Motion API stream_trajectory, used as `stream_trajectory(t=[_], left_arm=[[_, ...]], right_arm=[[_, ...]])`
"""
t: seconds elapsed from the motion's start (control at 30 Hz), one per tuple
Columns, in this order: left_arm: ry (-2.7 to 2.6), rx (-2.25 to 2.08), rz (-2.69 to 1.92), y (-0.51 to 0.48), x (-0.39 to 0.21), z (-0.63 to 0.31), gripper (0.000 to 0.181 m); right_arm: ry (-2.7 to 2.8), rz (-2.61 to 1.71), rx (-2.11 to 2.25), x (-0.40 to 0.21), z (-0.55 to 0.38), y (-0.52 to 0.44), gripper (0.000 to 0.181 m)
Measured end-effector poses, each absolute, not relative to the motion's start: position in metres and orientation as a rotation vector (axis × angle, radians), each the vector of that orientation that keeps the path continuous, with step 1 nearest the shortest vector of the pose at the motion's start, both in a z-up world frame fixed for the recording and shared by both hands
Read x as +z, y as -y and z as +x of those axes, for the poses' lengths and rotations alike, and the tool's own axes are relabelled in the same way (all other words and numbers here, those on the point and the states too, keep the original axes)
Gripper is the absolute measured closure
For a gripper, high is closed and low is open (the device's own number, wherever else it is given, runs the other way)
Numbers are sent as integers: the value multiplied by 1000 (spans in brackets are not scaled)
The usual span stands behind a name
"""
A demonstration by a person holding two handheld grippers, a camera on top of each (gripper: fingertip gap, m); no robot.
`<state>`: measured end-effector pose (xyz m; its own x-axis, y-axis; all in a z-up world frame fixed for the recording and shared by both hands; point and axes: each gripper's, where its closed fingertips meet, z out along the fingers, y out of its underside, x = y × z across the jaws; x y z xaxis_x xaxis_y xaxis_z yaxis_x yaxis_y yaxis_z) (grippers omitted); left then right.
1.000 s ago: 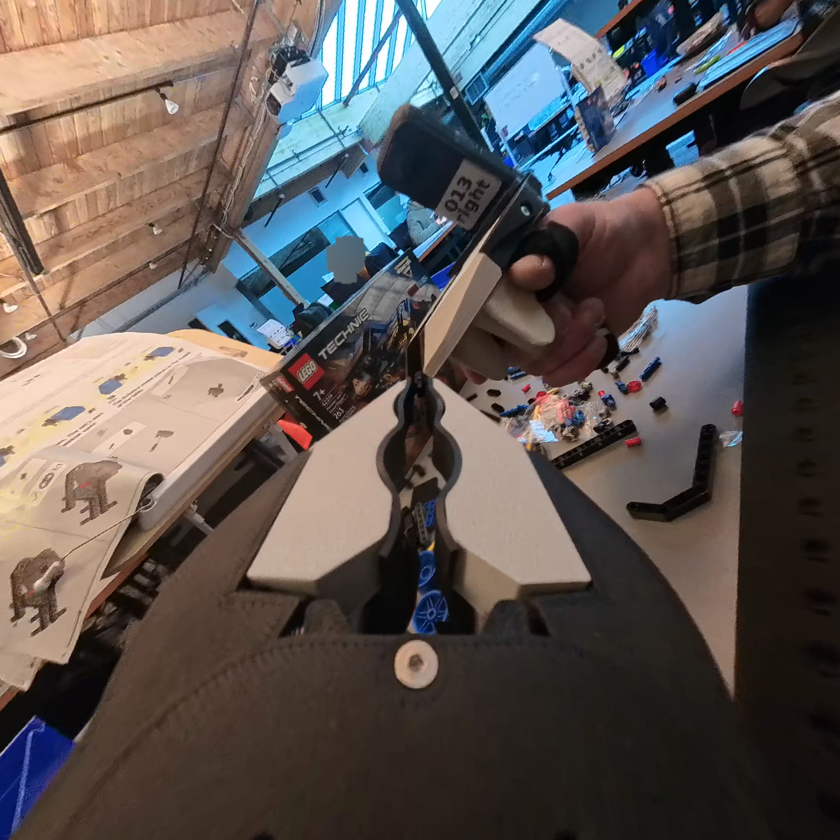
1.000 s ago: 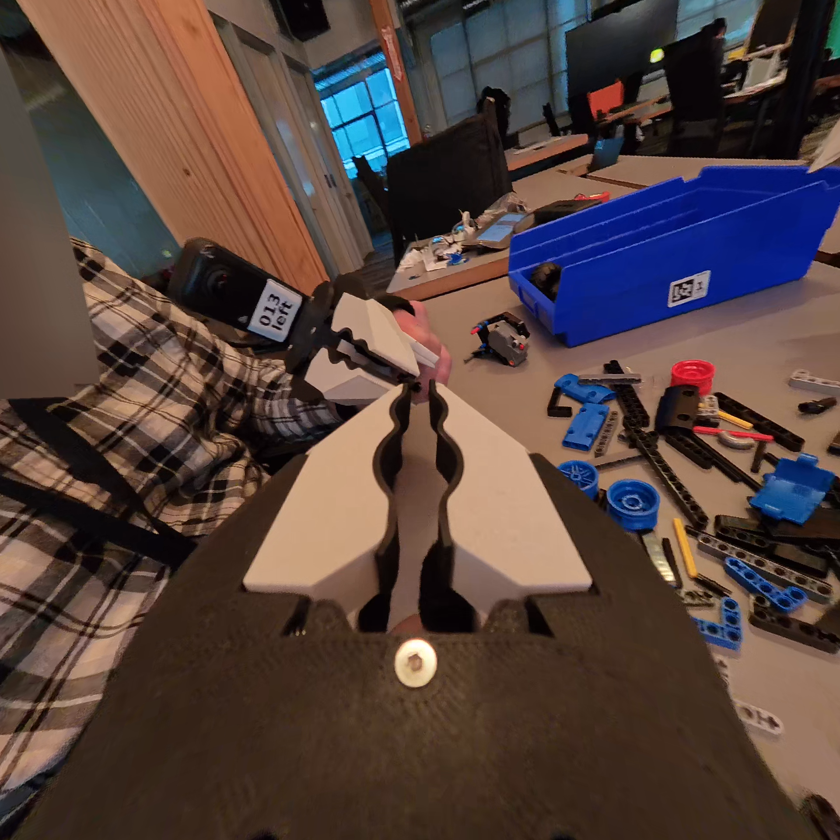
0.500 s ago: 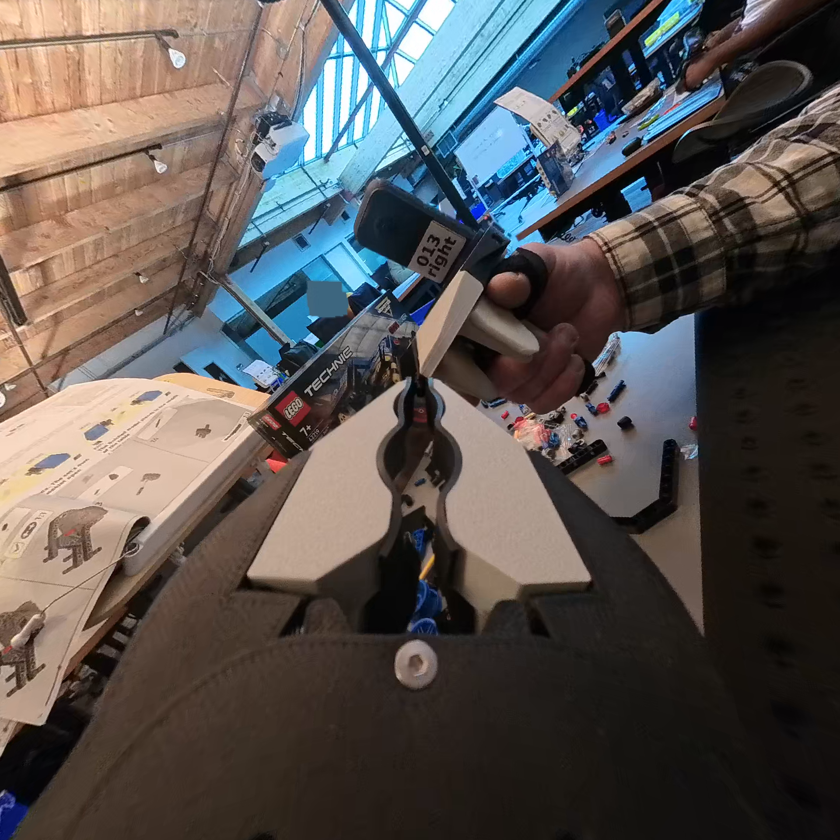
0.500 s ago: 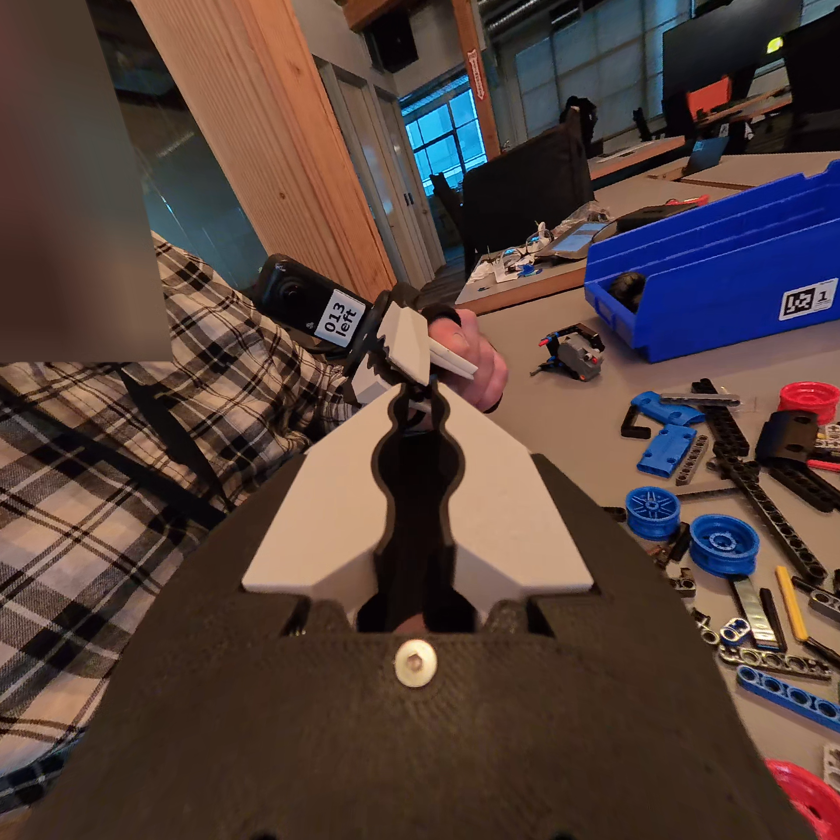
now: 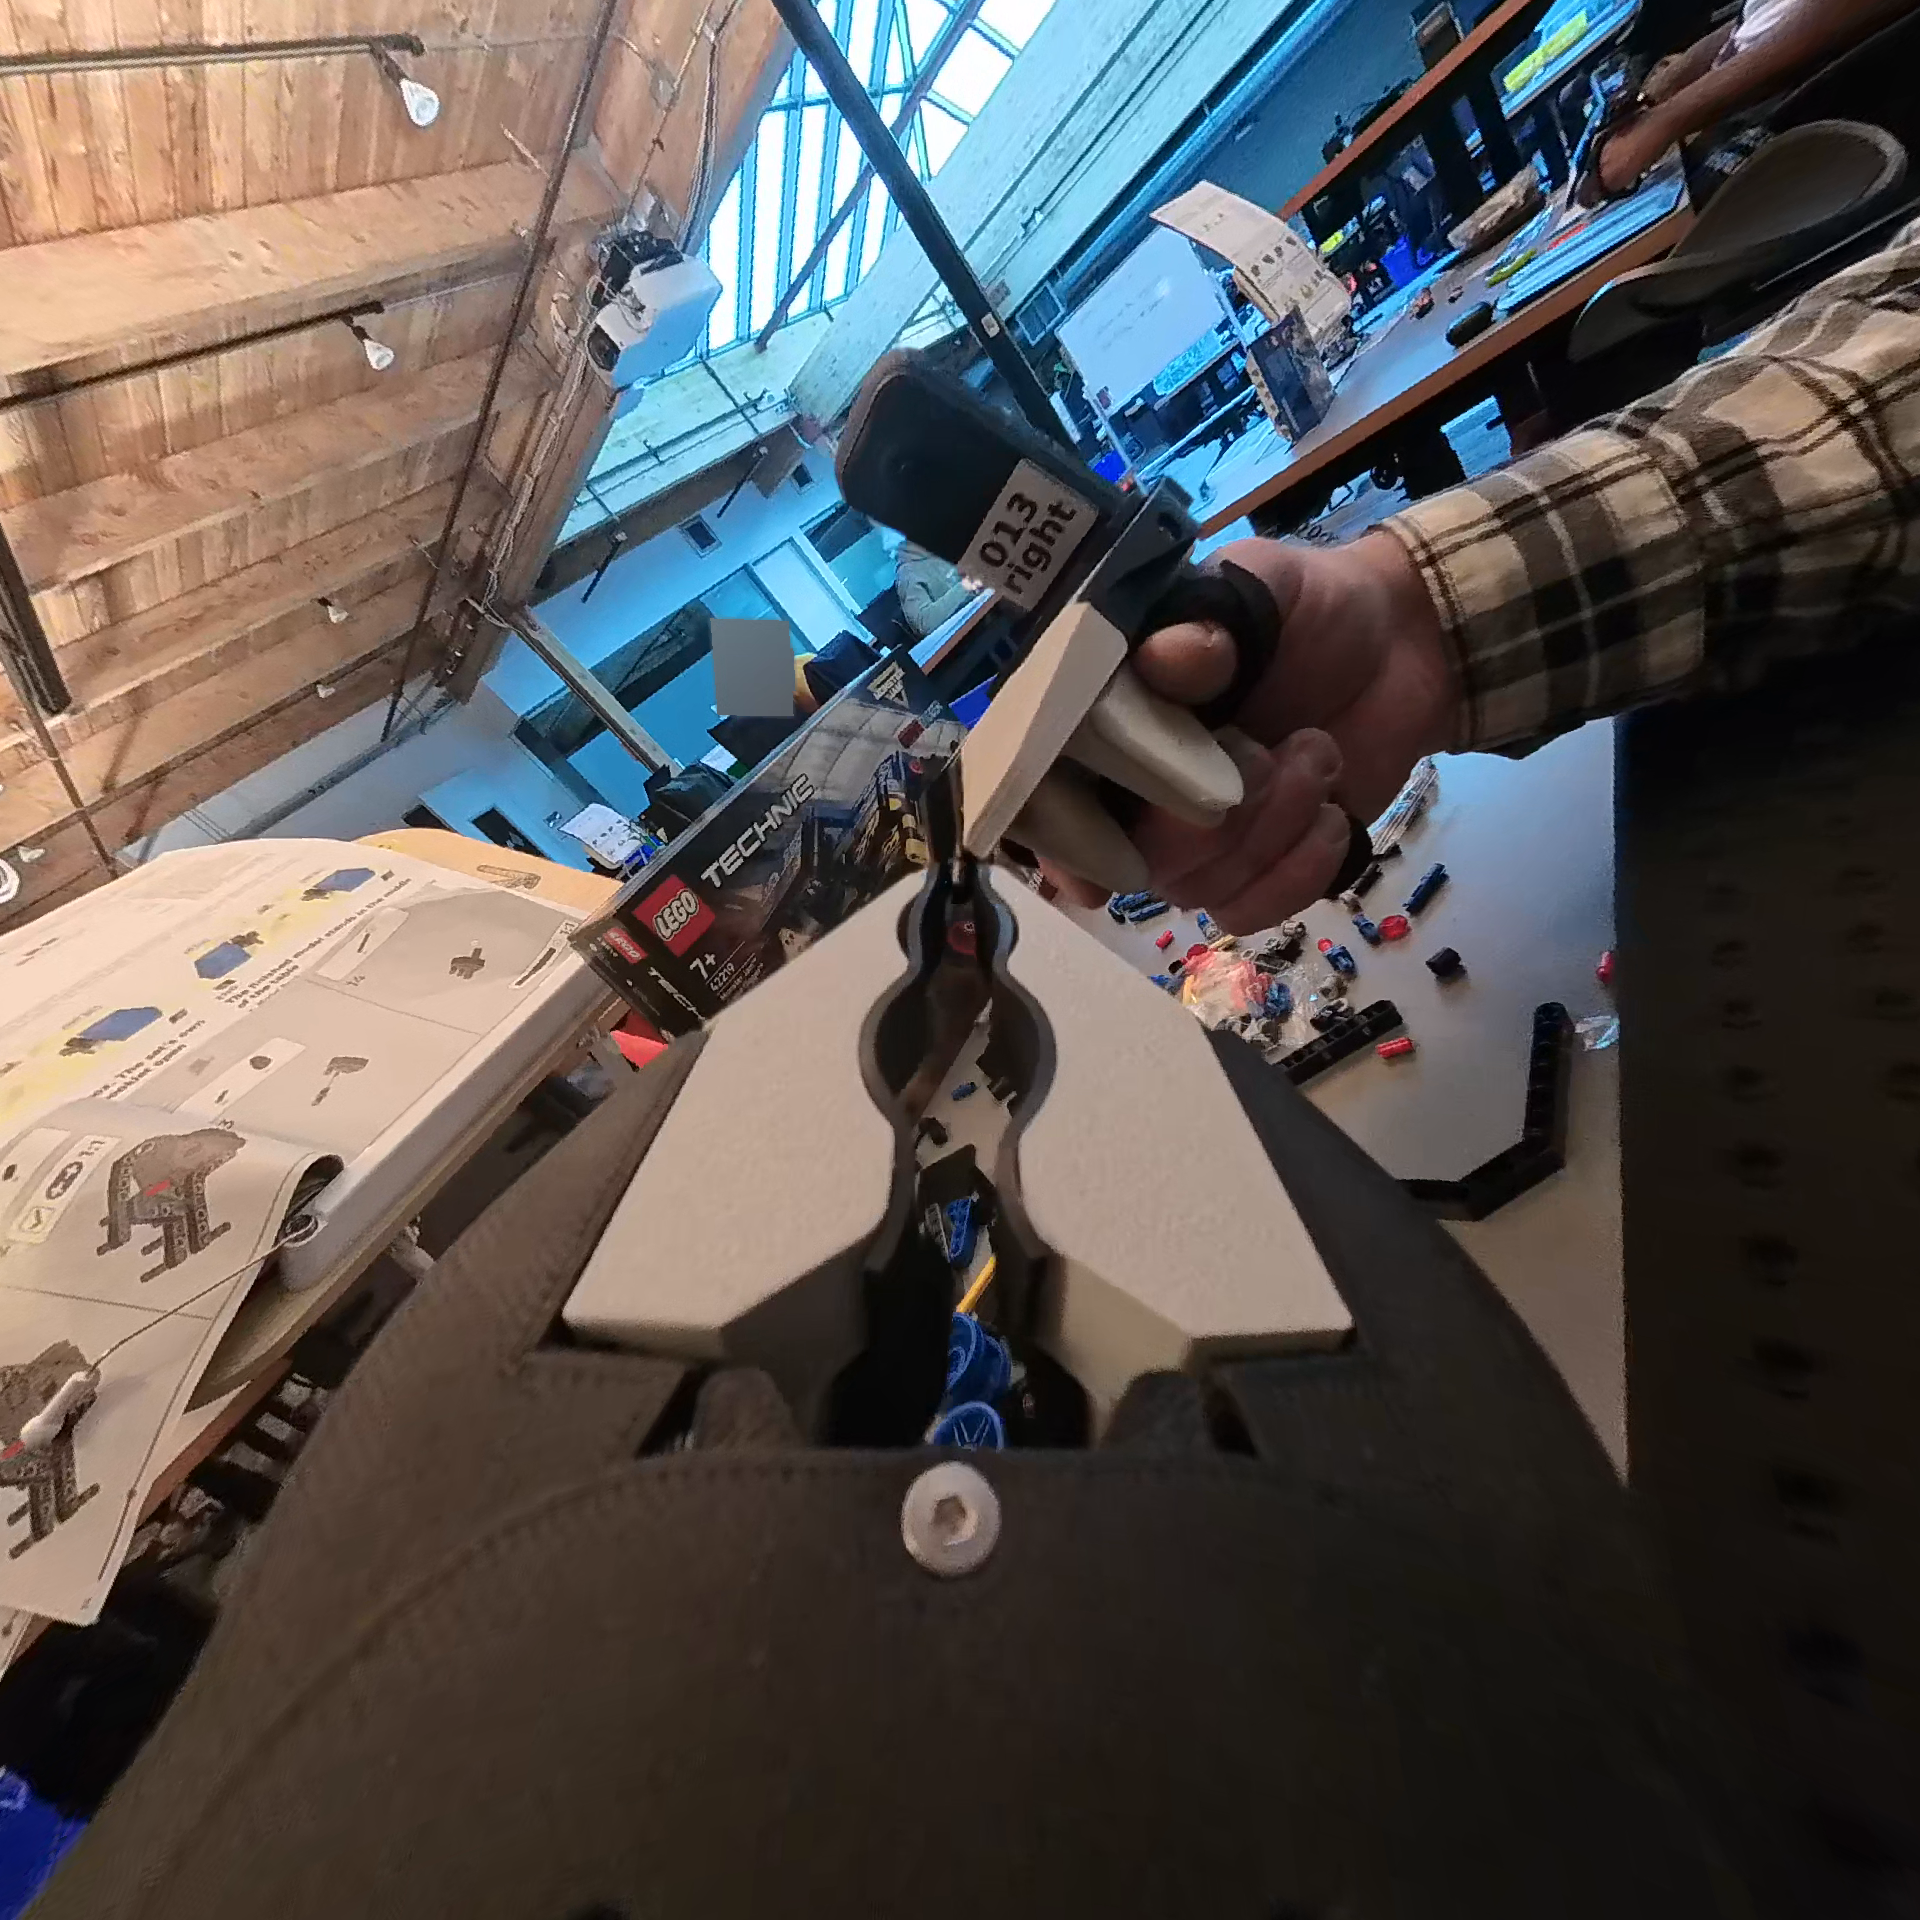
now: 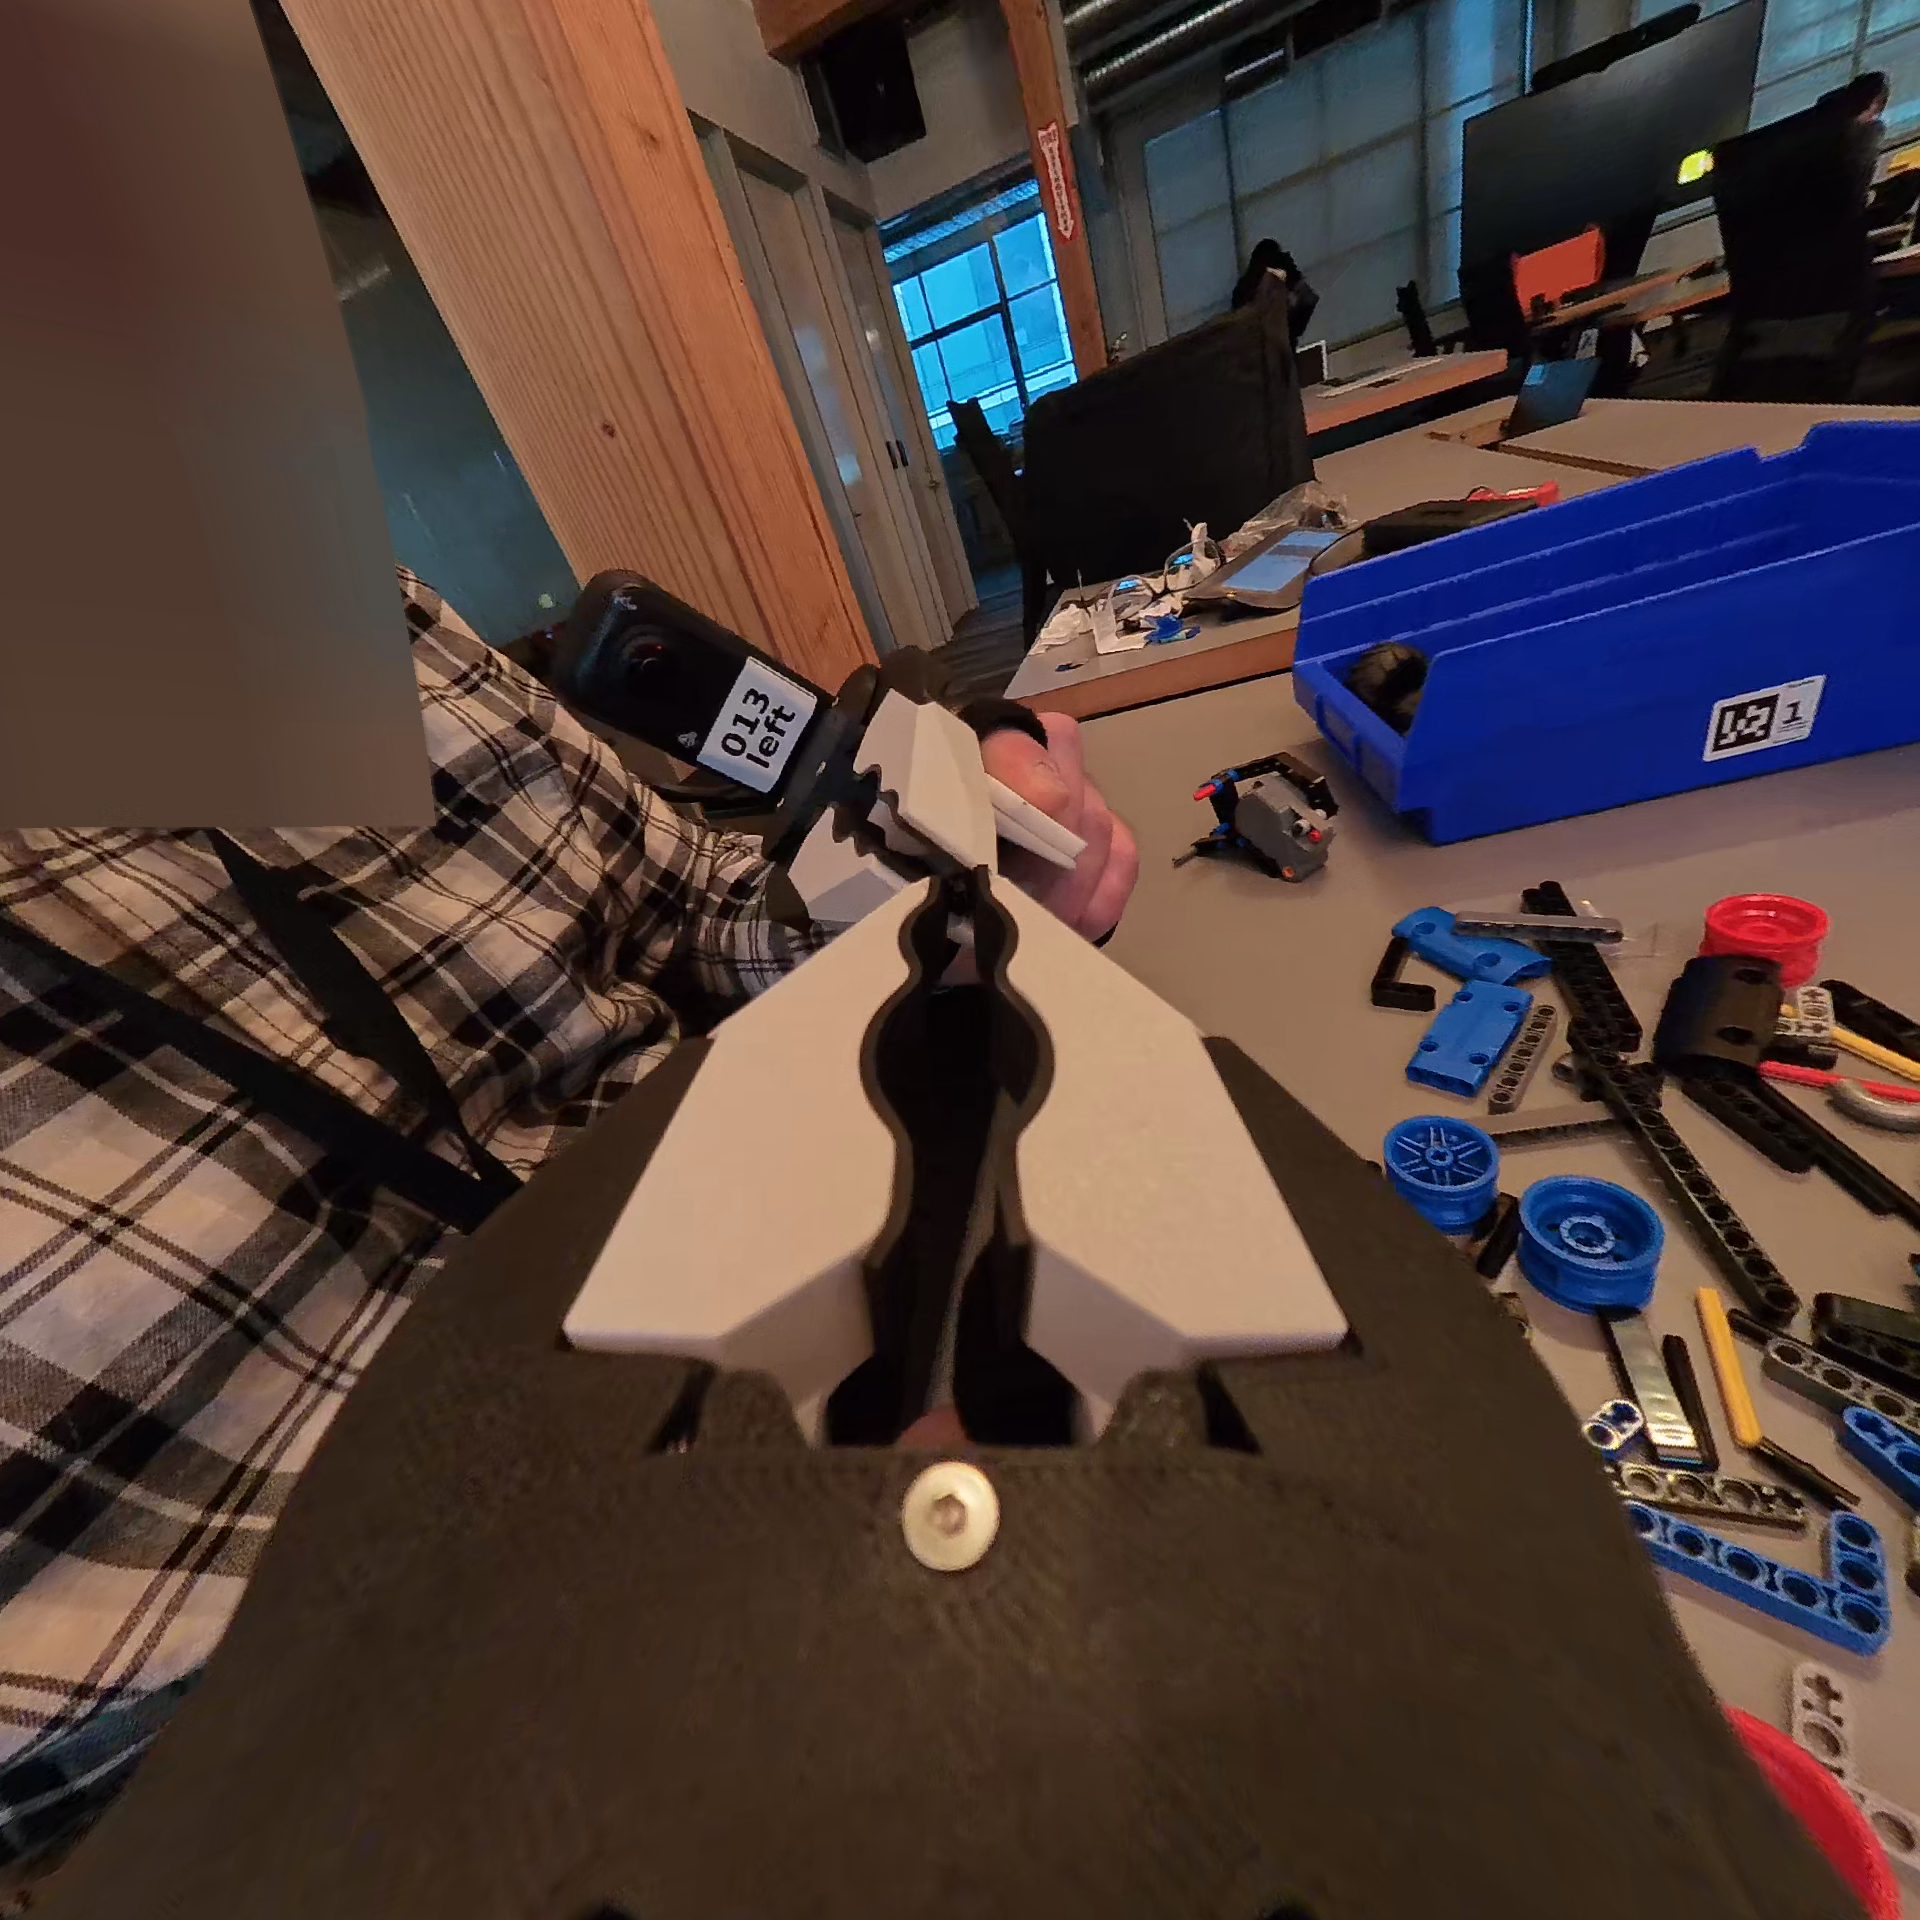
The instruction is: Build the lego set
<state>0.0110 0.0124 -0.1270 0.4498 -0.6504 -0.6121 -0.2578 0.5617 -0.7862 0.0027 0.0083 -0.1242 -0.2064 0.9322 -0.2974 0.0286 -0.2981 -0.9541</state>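
Both grippers are held in the air, tip to tip, above the table. In the left wrist view my left gripper (image 5: pixel 954 894) is shut on a small dark piece with a red pin (image 5: pixel 962 933). The right gripper (image 5: pixel 971 847), held in a hand, meets it from above right. In the right wrist view my right gripper (image 6: pixel 958 896) is shut on a small black piece (image 6: pixel 948 923), and the left gripper (image 6: pixel 940 821) touches its tip from behind. I cannot tell whether the two pieces are joined.
A set box (image 5: pixel 790 883) and an open instruction booklet (image 5: pixel 260 1018) stand to the left. A blue bin (image 6: pixel 1610 623), a small grey assembly (image 6: pixel 1268 821), blue wheels (image 6: pixel 1590 1236), a red wheel (image 6: pixel 1766 935) and several black beams (image 6: pixel 1662 1143) lie on the grey table (image 6: pixel 1247 935). My two grippers' fingertips are within a few centimetres of each other.
Both grippers have tilted and shifted a little while staying tip to tip. The right gripper's jaws have closed slightly.
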Motion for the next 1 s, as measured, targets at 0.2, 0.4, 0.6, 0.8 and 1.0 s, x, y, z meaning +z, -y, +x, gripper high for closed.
stream_trajectory(t=[0.2,0.4,0.6,0.8,1.0], left_arm=[[-1117,-335,-1024,-17,-130,8,171],[-1160,-316,-1054,-19,-140,10,169],[-1225,-329,-1172,-30,-161,7,155],[-1552,-370,-1401,-33,-226,5,129],[-1826,-378,-1424,-33,-253,-7,129]], right_arm=[[1202,-1332,1540,-125,4,-12,178],[1212,-1350,1473,-130,5,-17,179],[1252,-1397,1296,-141,13,-28,178],[1248,-1432,1196,-147,25,-40,179],[1277,-1500,1103,-167,35,-46,178]])
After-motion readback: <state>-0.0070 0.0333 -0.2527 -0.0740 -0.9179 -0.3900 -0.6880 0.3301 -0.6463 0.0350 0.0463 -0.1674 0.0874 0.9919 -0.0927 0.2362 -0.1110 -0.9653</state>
